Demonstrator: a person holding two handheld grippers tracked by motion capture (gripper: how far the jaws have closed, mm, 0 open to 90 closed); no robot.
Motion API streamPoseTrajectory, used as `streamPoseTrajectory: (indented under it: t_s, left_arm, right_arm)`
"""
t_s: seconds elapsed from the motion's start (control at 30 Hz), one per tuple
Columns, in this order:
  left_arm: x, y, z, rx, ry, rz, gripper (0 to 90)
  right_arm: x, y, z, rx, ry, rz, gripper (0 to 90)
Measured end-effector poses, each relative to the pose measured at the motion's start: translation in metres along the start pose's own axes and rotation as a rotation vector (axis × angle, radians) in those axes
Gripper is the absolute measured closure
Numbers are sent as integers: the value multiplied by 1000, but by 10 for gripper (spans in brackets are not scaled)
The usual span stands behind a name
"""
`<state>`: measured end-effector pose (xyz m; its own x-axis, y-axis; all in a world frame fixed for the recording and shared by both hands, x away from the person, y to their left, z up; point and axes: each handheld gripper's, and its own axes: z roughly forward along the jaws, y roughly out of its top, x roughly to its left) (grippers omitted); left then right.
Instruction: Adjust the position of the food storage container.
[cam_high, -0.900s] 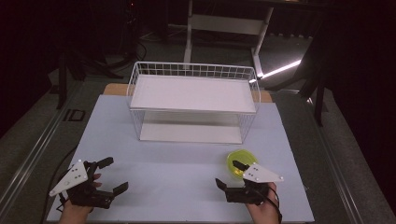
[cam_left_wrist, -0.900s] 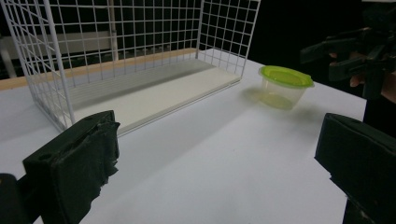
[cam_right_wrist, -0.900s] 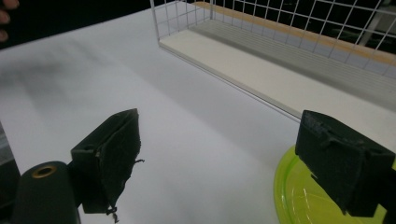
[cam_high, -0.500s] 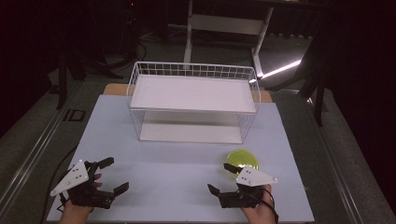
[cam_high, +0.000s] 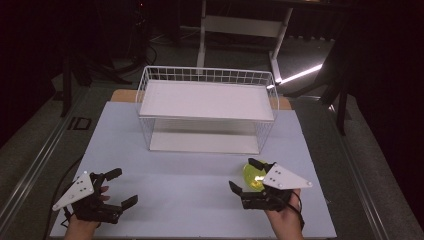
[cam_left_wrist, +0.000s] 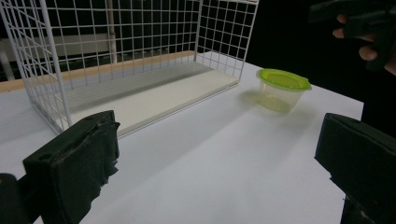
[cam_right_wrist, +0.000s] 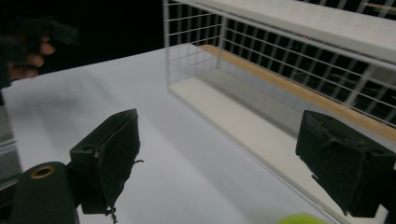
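Black fingers (cam_right_wrist: 107, 158) of both grippers spread wide, empty.

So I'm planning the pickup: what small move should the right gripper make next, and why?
Probably ease the right gripper forward around the small clear tub with the green lid. Its jaws stand open and empty, and the tub sits just ahead of them on the white table.

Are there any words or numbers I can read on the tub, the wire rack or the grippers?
None that can be read. The green-lidded tub, the wire rack and both grippers' grey plates carry no legible print. A dark mark on the floor strip left of the table is too blurred to read.
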<state>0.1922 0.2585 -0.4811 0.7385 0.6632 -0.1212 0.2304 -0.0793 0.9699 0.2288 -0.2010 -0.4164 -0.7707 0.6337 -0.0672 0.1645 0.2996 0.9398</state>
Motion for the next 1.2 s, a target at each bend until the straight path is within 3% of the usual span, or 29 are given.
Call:
streamPoseTrajectory:
  t_s: [0.2, 0.37, 0.63, 0.73, 0.83, 1.2]
  left_arm:
    - [0, 0, 0, -2, -5, -5, 4]
    - [0, 0, 0, -5, -4, -8, 4]
    - [1, 0, 1, -8, -7, -14, 4]
    - [1, 0, 1, -7, -6, -16, 4]
    - [1, 0, 1, -10, -7, -21, 4]
    - [1, 0, 2, -9, -9, -17, 4]
  right_arm:
    - [-27, 7, -7, -5, -34, 59, 126]
    - [-49, 4, -11, -11, -88, 102, 134]
    - [-81, -12, -12, 52, -192, 161, 149]
    - [-92, -21, -14, 74, -230, 186, 189]
    - [-101, -30, -16, 96, -271, 210, 287]
    - [-119, -66, -26, 179, -374, 234, 512]
